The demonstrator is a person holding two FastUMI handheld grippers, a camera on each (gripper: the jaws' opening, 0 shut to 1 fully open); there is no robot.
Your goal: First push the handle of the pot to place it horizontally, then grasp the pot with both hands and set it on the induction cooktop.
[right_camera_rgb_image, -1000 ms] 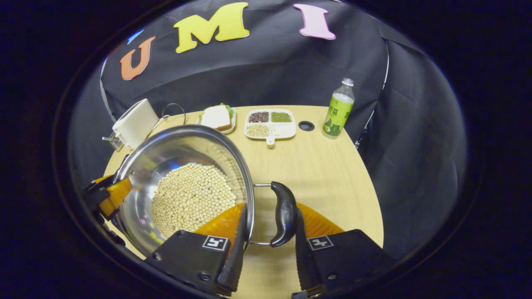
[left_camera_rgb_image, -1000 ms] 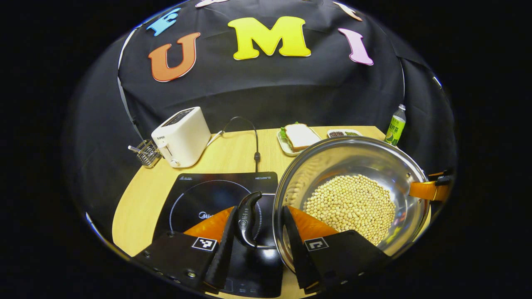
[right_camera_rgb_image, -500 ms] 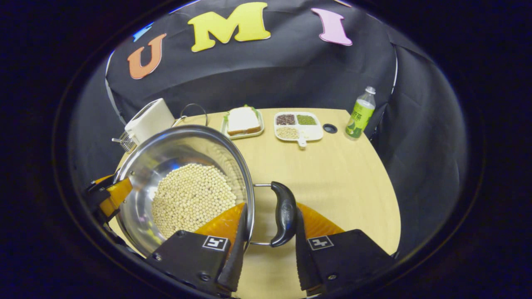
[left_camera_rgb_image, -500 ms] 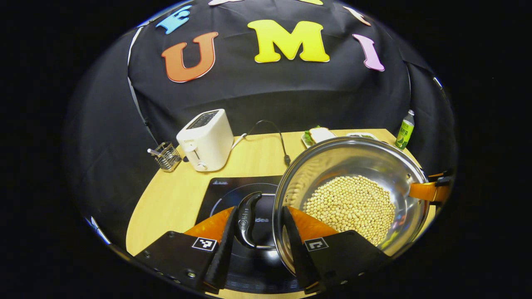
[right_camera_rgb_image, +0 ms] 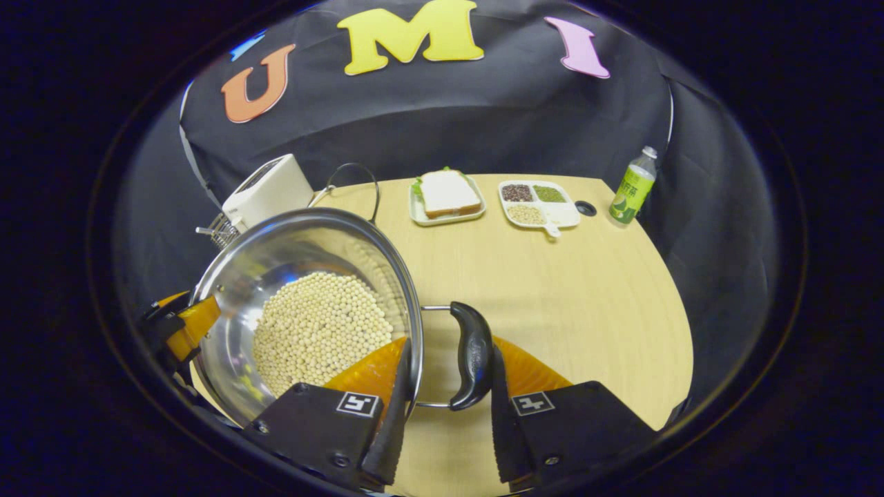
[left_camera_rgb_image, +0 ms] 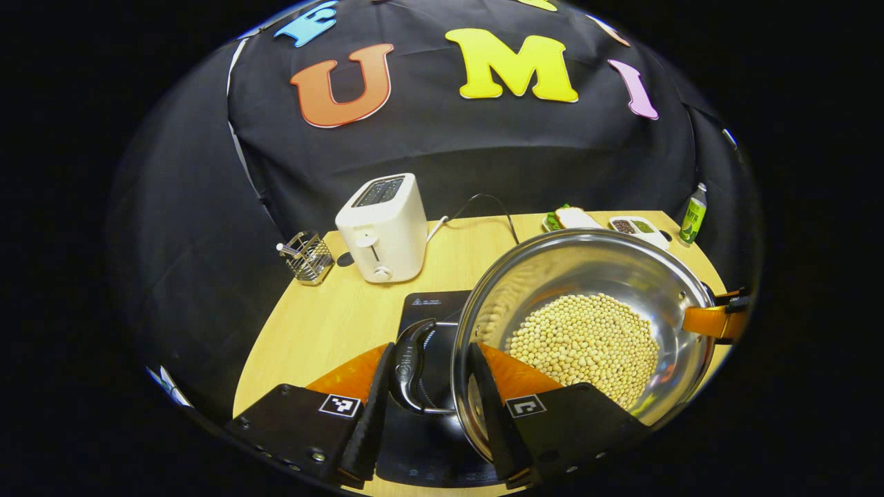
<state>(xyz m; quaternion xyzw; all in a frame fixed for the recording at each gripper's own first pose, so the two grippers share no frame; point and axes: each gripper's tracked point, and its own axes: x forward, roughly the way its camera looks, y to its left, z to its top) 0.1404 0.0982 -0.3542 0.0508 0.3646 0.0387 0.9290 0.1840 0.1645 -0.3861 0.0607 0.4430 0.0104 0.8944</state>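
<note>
A steel pot (left_camera_rgb_image: 587,259) holding pale beans (left_camera_rgb_image: 583,338) hangs between both grippers, above the table. My left gripper (left_camera_rgb_image: 425,393) is shut on its black left handle (left_camera_rgb_image: 407,359), one finger outside the handle and one inside the rim. My right gripper (right_camera_rgb_image: 445,407) is shut the same way on the black right handle (right_camera_rgb_image: 471,352). The black induction cooktop (left_camera_rgb_image: 431,310) lies below the pot's left side, partly hidden by it. The right gripper (left_camera_rgb_image: 718,321) appears orange at the pot's far side, and the left gripper (right_camera_rgb_image: 183,328) likewise in the right gripper view.
A white toaster (left_camera_rgb_image: 383,224) and a wire basket (left_camera_rgb_image: 307,257) stand behind the cooktop, with a black cable (left_camera_rgb_image: 483,203) beside them. At the back of the wooden table (right_camera_rgb_image: 552,297) are a sandwich plate (right_camera_rgb_image: 445,197), a divided dish (right_camera_rgb_image: 539,203) and a green bottle (right_camera_rgb_image: 632,186).
Both grippers have carried the pot leftwards over the table. More of the cooktop has slipped under the pot, and the toaster has come nearer the middle of the left gripper view.
</note>
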